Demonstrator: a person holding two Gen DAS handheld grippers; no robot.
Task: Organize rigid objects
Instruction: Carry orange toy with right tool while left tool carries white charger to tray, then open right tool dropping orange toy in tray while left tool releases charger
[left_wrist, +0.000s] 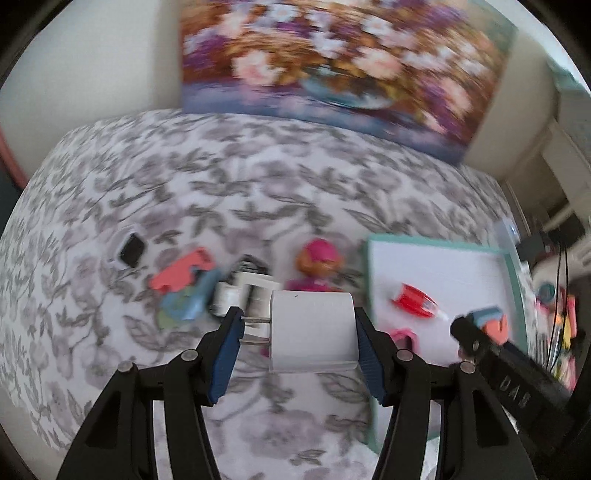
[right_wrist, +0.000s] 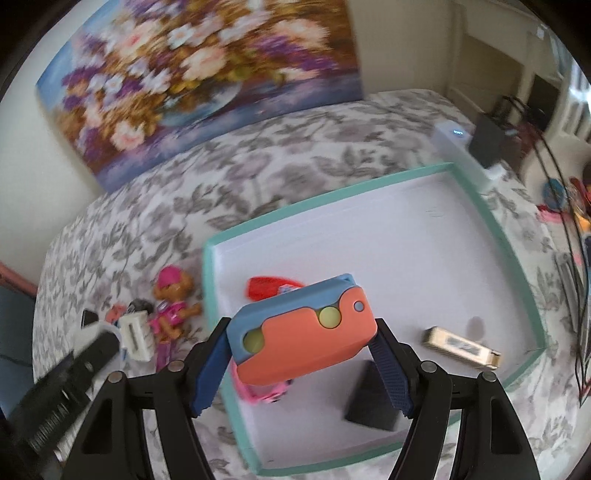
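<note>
My left gripper is shut on a white plug charger, prongs pointing left, lifted above the floral bedspread. My right gripper is shut on an orange and blue toy over the teal-rimmed white tray. In the tray lie a red piece, a pink piece, a gold stick and a dark block. The left wrist view shows the right gripper over the tray. A doll, a coral and blue toy and a black square lie on the bedspread.
A large flower painting leans against the wall behind the bed. A white ribbed piece lies beside the doll. A pale box with a small light stands by the tray's far corner. Cables and clutter fill the floor at right.
</note>
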